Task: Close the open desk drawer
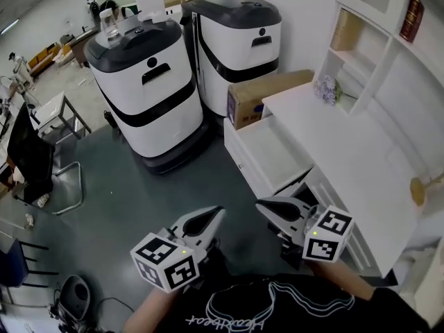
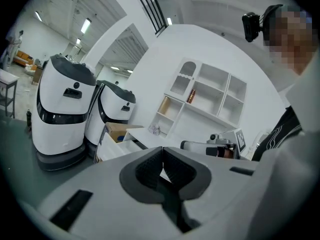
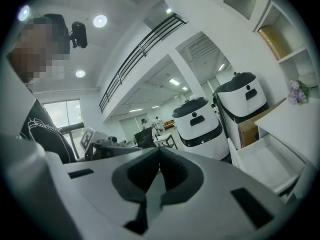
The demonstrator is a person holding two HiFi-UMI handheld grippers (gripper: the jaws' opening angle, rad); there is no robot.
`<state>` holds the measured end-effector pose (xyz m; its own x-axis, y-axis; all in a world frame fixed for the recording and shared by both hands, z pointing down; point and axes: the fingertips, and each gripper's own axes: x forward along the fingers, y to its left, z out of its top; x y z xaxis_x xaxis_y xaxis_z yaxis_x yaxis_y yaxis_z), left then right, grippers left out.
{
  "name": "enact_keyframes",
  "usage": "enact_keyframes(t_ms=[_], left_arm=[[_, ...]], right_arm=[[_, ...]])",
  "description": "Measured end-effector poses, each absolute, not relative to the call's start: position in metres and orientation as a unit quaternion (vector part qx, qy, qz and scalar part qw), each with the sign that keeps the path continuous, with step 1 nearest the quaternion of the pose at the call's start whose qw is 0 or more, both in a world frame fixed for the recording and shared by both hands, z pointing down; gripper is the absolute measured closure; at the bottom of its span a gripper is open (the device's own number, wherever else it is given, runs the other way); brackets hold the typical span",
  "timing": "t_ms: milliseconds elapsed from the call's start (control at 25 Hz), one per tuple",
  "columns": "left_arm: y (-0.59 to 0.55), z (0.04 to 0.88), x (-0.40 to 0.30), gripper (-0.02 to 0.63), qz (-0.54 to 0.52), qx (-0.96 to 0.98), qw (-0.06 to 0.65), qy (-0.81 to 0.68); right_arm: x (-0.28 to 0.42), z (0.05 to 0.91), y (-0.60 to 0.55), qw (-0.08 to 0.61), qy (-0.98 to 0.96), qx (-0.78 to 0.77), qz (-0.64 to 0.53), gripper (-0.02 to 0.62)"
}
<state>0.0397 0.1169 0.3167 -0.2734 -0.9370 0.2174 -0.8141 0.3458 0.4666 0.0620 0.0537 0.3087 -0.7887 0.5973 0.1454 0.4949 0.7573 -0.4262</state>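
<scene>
- L gripper [image 1: 218,215] & R gripper [image 1: 262,204]: low centre of head view, side by side, not touching. Both w/ jaws pressed tip to tip, nothing between.
- open drawer [image 1: 272,151]: white, pulled out of desk [image 1: 361,151], at 12 o'clock from R gripper. Near it, no contact.
- grey floor [image 1: 139,200] lies betw. L gripper & drawer front.
- cardboard box [image 1: 267,97]: at 12 beyond drawer, just beside desk end.
- white machine [image 1: 149,89] at 11 and second machine [image 1: 239,47] at 12, standing on floor left of desk.
- shelf [image 1: 388,44] at 2, w/ red book [image 1: 412,18].
- flowers [image 1: 326,89] on desk's far corner.
- black chair [image 1: 35,161] at 9, well apart.
</scene>
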Motion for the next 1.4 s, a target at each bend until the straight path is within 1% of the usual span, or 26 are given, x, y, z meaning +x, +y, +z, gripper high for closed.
enact_keyframes(t_ms=[440,680,880,1120,1400], left_arm=[[0.065,0.329,-0.085,0.601,-0.105,0.659,0.266,-0.696],[0.040,0.342,-0.130,0.601,-0.104,0.697,0.268,-0.656],[0.020,0.366,-0.153,0.601,-0.085,0.714,0.270,-0.640],[-0.004,0.409,-0.160,0.601,-0.057,0.733,0.279,-0.618],[-0.022,0.469,-0.165,0.601,-0.022,0.739,0.296,-0.605]], right_arm=[[-0.053,0.320,0.008,0.129,-0.952,-0.164,0.224,0.589],[-0.089,0.334,-0.013,0.125,-0.957,-0.093,0.245,0.589],[-0.094,0.357,-0.031,0.120,-0.958,-0.034,0.257,0.589],[-0.074,0.397,-0.053,0.126,-0.950,0.044,0.283,0.589],[-0.056,0.433,-0.063,0.128,-0.939,0.092,0.306,0.589]])
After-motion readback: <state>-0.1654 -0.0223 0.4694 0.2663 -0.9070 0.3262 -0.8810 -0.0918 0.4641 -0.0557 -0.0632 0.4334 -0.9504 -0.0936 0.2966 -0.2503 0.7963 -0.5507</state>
